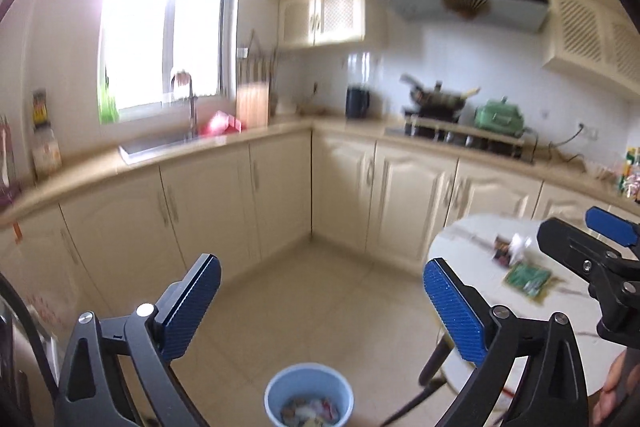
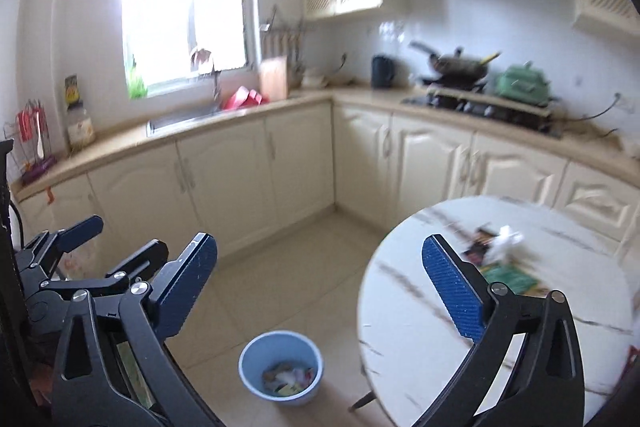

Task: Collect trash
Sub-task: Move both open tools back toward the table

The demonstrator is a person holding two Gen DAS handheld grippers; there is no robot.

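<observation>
A light blue bin (image 1: 308,371) stands on the tiled floor with mixed trash (image 1: 310,413) inside; the right wrist view shows the bin (image 2: 256,351) too. On the round white marble table (image 1: 460,247) (image 2: 400,307) lie a green packet (image 1: 528,279) (image 2: 508,277), a crumpled white paper (image 1: 520,245) (image 2: 506,239) and a dark wrapper (image 1: 502,247) (image 2: 480,245). My left gripper (image 1: 320,267) (image 2: 120,239) is open and empty, high above the bin. My right gripper (image 2: 320,243) (image 1: 580,231) is open and empty, its right finger in front of the table.
Cream cabinets and a beige counter (image 2: 240,115) wrap the far corner, with a sink (image 1: 160,143), a kettle (image 1: 357,102), a wok on the stove (image 2: 460,65) and a green pot (image 2: 522,83). A hand (image 1: 616,387) shows at the lower right. Table legs (image 1: 434,359) stand near the bin.
</observation>
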